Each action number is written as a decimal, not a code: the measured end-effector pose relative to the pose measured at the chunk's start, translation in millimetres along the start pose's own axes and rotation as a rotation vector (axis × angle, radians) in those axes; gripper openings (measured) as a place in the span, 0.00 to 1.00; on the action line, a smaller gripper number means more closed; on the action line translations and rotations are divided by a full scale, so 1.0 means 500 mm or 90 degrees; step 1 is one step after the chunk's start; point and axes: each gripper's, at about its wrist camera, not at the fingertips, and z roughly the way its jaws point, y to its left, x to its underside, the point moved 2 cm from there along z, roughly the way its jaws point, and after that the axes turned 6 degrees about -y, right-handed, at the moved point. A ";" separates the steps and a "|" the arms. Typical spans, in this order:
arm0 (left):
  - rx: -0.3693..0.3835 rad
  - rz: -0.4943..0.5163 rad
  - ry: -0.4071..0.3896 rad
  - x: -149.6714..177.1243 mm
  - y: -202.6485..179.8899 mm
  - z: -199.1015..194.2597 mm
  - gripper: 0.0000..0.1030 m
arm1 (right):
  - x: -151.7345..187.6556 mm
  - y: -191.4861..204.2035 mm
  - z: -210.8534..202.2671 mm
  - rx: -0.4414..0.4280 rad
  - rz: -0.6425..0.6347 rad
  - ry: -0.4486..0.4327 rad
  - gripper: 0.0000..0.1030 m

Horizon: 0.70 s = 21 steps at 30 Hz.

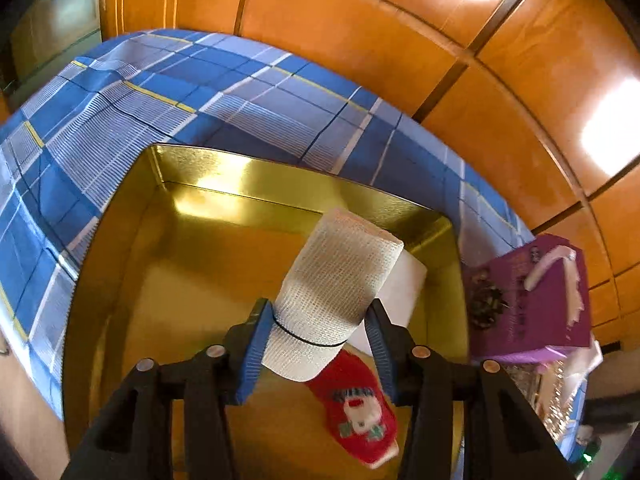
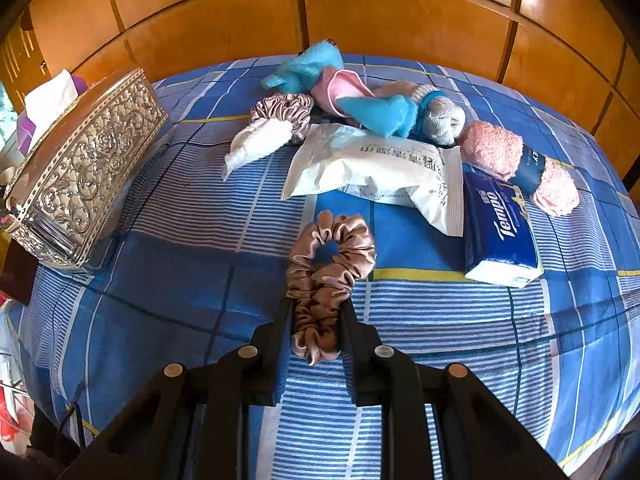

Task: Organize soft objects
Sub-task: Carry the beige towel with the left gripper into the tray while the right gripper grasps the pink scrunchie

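- Left gripper [image 1: 320, 322]: closed on the bandage roll [image 1: 340, 276], gripped near its lower end at the black elastic band; roll held tilted up and forward, above the open gold tin [image 1: 256, 184].
- Step judged as drop-off into the tin. Roll is best lowered until close to the tin floor before the gripper is opened, so it is not bounced out; release should be aimed at the bare floor left of the gripper, clear of the red sock [image 1: 356, 408] below and the white item [image 1: 404, 284] just behind the roll.
- Contact with the tin rim ahead is to be avoided; the thin metal wall would probably be shifted on the soft bedding.
- Purple tissue box [image 1: 536, 300] stands right of the gripper, outside the tin; no interference expected.
- Right gripper [image 2: 316, 312]: closed on the pink-brown scrunchie [image 2: 326, 276], pinched at its near side, the loop hanging forward over the checked bedspread [image 2: 160, 280]. Grip should be kept firm; satin is likely slippery.
- Remaining soft items lie ahead of the right gripper: second scrunchie [image 2: 286, 110], blue plush [image 2: 304, 68], wipes packet [image 2: 376, 164], pink towel roll [image 2: 516, 164], Tempo pack [image 2: 500, 228]. Silver embossed box [image 2: 88, 168] is ahead to the left.
- Hard to make out: whether the roll touches the white item; what that item is; tin floor under the left gripper; scrunchie's lower part between the right gripper's arms.
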 end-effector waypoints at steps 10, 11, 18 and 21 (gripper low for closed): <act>-0.006 0.014 -0.056 -0.001 -0.022 -0.021 0.77 | 0.000 0.006 0.002 0.022 0.013 -0.001 0.20; -0.010 0.025 -0.069 0.008 -0.024 -0.034 0.77 | 0.001 0.007 0.001 0.022 0.013 -0.003 0.20; -0.050 0.078 -0.145 0.104 -0.041 -0.125 0.79 | 0.008 0.000 -0.003 0.015 0.030 -0.018 0.20; -0.060 0.081 -0.167 0.143 -0.044 -0.153 0.87 | 0.008 -0.004 -0.006 0.021 0.037 -0.025 0.20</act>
